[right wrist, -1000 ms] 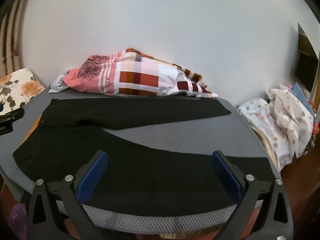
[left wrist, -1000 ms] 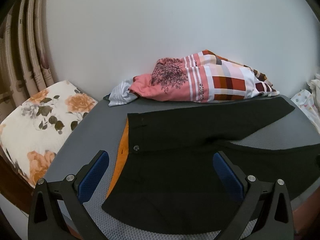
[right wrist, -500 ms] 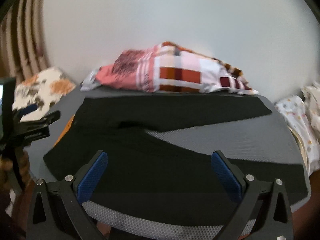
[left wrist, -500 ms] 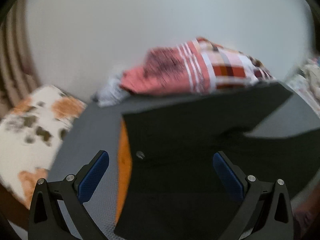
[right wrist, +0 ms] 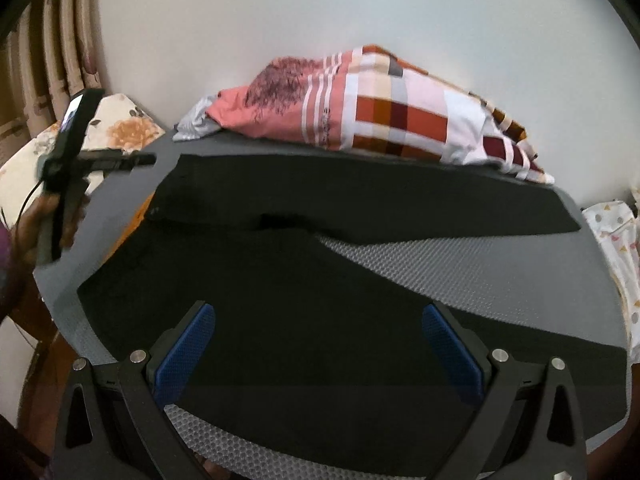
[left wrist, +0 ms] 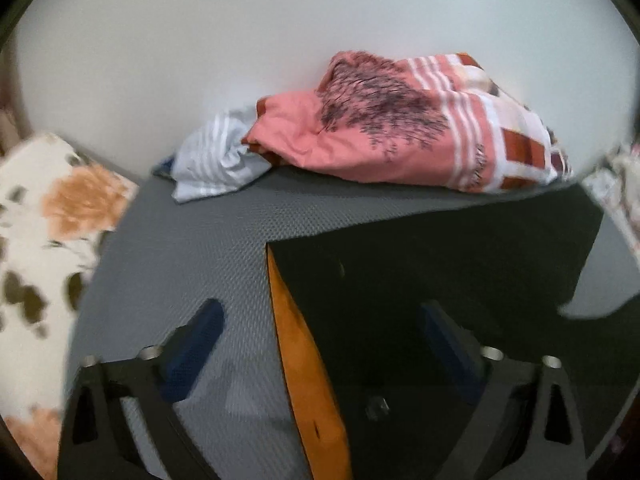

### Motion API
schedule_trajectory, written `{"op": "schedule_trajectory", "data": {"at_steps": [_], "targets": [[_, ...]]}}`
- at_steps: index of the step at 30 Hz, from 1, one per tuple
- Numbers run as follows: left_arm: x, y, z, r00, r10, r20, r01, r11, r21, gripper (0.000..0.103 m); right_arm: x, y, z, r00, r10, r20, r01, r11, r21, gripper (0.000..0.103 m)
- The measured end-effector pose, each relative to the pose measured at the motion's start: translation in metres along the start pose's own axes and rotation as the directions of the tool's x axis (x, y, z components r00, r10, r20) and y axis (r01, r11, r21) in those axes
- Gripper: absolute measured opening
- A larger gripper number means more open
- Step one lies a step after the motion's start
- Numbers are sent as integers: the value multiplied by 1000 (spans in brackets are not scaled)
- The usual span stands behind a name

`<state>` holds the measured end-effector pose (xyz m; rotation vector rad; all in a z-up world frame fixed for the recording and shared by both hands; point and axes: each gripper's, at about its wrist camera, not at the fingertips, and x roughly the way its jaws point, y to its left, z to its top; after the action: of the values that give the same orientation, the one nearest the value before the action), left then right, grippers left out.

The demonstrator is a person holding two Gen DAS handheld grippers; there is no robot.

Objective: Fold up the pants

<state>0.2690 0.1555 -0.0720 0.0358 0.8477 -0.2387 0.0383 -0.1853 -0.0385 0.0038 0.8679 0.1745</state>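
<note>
The black pants (right wrist: 304,280) lie spread flat across the grey desk (right wrist: 480,264), legs splayed apart in a V ahead of the right gripper (right wrist: 318,344), so no fold looks made yet and the whole job is ahead. The right gripper hangs over the near leg with jaws wide and nothing held. The left gripper (left wrist: 316,344) is over the waistband corner, where the orange lining (left wrist: 308,368) runs up between its blue pads (left wrist: 192,344), and its jaws are closing but not yet pinching the cloth, so I judge the first grab is coming.
</note>
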Motion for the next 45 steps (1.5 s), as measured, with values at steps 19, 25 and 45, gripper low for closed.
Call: {"op": "schedule_trajectory", "data": {"at_steps": [19,25,45], "targets": [[129,61,41,945,-253,-205,225,963,-148,12,53,6,3,992,24,-127,-21,1000,18,103],[89,38,32,976,-199,-94,190,977,-93,9,60,-6,5,987,73,-145,-58,993,105,103],[-128,-62,-79,922,-328,208,347,936,-63,9,169,-128,125,866,496,71,-395,589,705,103]]}}
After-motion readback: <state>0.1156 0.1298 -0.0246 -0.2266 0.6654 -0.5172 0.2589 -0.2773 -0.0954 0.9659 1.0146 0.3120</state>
